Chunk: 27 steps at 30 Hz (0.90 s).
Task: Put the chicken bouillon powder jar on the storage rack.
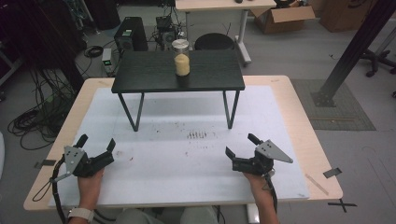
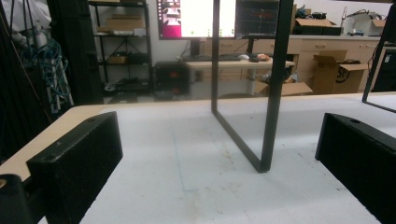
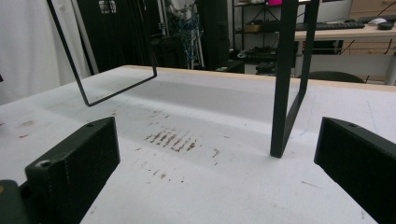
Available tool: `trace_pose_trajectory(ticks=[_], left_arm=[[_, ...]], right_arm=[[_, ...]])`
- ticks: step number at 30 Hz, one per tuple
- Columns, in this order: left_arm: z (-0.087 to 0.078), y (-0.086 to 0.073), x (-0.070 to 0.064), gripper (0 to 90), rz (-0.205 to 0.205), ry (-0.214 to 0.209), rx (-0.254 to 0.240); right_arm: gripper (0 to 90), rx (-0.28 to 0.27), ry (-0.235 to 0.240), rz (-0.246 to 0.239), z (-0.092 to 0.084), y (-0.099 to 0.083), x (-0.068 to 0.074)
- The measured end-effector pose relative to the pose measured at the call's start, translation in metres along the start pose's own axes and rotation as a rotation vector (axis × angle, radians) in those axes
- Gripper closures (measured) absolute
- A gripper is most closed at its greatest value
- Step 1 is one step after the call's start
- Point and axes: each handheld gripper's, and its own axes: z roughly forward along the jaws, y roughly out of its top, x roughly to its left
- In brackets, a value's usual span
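Left gripper (image 1: 97,143): jaws spread wide, holding nothing, low over the white mat (image 1: 177,158) at its near left. Right gripper (image 1: 240,145): jaws likewise apart and empty, near right of the mat, well apart from the left one. Brown stains (image 1: 196,135): on the mat between the grippers, farther out. Black stand (image 1: 154,72): on the mat's far half. Jar (image 1: 181,57): upright on the stand's top, lidded, part-filled with yellow contents, well away from both grippers.

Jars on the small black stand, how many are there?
1. The jar stands upright on the black stand, near the middle of its top, far from both tools.
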Motion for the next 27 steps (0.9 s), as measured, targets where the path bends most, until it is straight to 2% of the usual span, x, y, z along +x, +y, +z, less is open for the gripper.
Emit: trace_pose_trajectory(ticks=[10, 27], left_arm=[[0.0, 0.0, 0.0, 1.1, 0.0, 0.001, 0.0], [0.0, 0.0, 0.0, 1.1, -0.001, 0.001, -0.002]], right_arm=[[0.5, 0.007, -0.003, 0.015, 0.001, -0.013, -0.003], [1.0, -0.013, -0.009, 0.013, -0.002, -0.017, -0.004]])
